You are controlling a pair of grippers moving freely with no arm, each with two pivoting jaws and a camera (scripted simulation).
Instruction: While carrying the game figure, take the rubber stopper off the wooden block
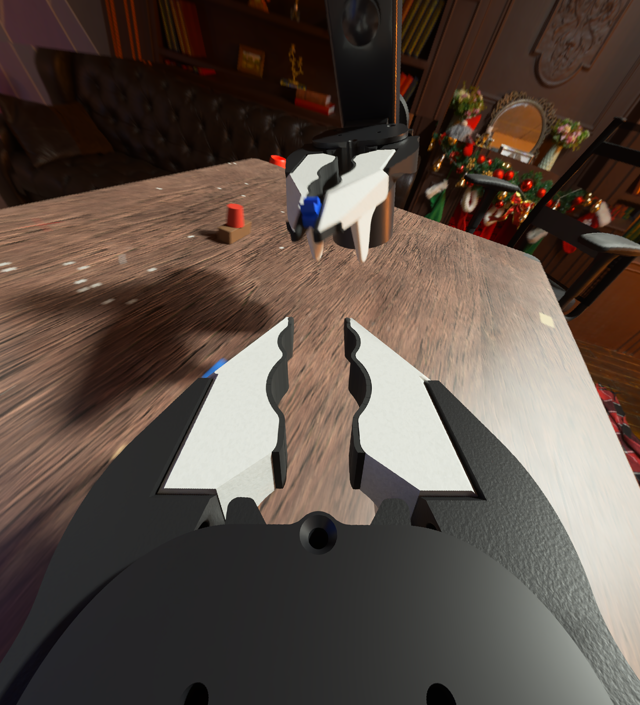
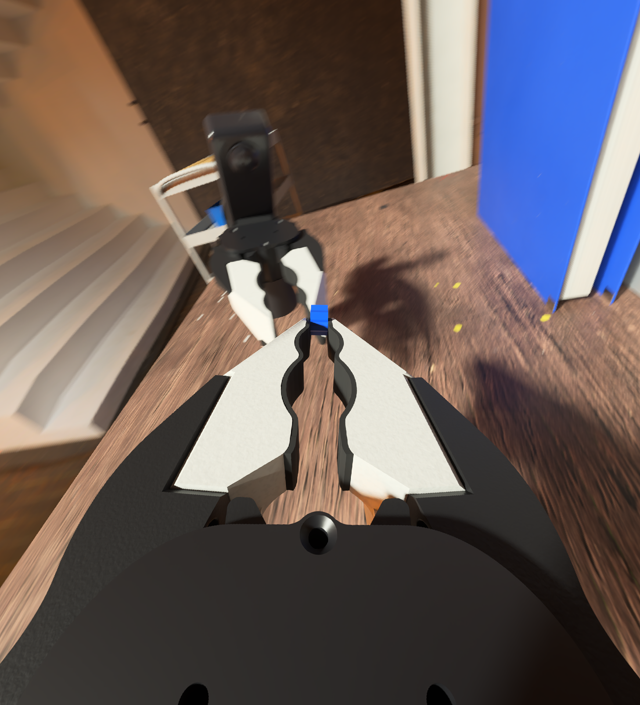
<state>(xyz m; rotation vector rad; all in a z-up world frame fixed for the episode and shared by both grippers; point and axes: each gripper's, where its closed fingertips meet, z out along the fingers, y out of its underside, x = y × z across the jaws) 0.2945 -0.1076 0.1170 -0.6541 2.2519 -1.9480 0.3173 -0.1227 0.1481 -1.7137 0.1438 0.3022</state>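
Note:
A red rubber stopper (image 1: 235, 215) stands upright on a small wooden block (image 1: 234, 232) on the wooden table (image 1: 444, 324), far ahead and left of my left gripper (image 1: 319, 321). The left gripper is open and empty, low over the table. My right gripper (image 1: 316, 218) hovers above the table just right of the block, shut on a small blue game figure (image 1: 311, 208). In the right wrist view the right gripper (image 2: 319, 324) pinches the blue figure (image 2: 319, 318) at its fingertips, and the open left gripper (image 2: 285, 321) faces it close by.
A second red object (image 1: 278, 160) sits at the table's far edge. A blue item (image 1: 215, 368) peeks out beside my left finger. A tall blue and white upright panel (image 2: 547, 152) stands on the table, and a white rack (image 2: 181, 213) is behind the left gripper.

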